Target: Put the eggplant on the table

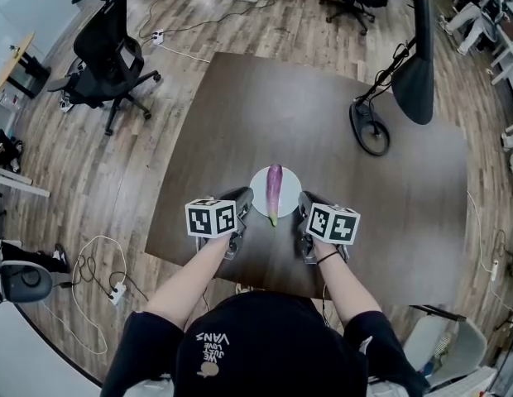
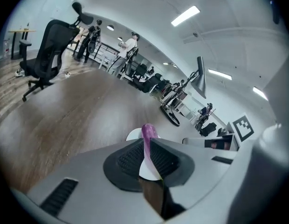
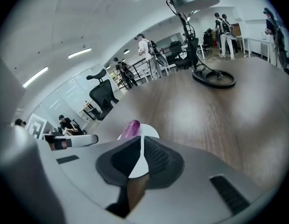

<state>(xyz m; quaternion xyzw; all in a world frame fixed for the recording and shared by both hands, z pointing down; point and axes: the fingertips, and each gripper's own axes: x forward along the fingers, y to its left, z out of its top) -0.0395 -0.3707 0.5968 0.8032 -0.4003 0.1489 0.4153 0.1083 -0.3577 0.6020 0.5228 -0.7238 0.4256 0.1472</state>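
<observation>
- Holding a gripper in each hand, I have both of them low over the near edge of the dark table (image 1: pixel 323 122), one on either side of a white plate (image 1: pixel 261 198).
- My left gripper (image 1: pixel 242 203) has its jaws drawn almost together. Only a thin slit shows between the black ribbed pads, and nothing is caught in it.
- My right gripper (image 1: pixel 304 212) is the same: pads nearly meeting, a narrow sliver of light between them, nothing gripped.
- The eggplant (image 1: pixel 275 188) lies on the plate, not on the bare tabletop. It is long, thin and purple, with its green stem end towards me and its rounded tip pointing away.
- Neither pair of jaws touches the eggplant. From the head view each gripper's tips sit just beside the plate's rim, the left at its left side and the right at its right.
- Through the slit of each gripper I see a strip of the plate, with the eggplant's purple end rising just past the tips.
- Farther back on the table stands a black lamp (image 1: pixel 371 131) with a round base, well apart from the plate.
- A black office chair (image 1: pixel 107 56) stands on the wooden floor to my left.
</observation>
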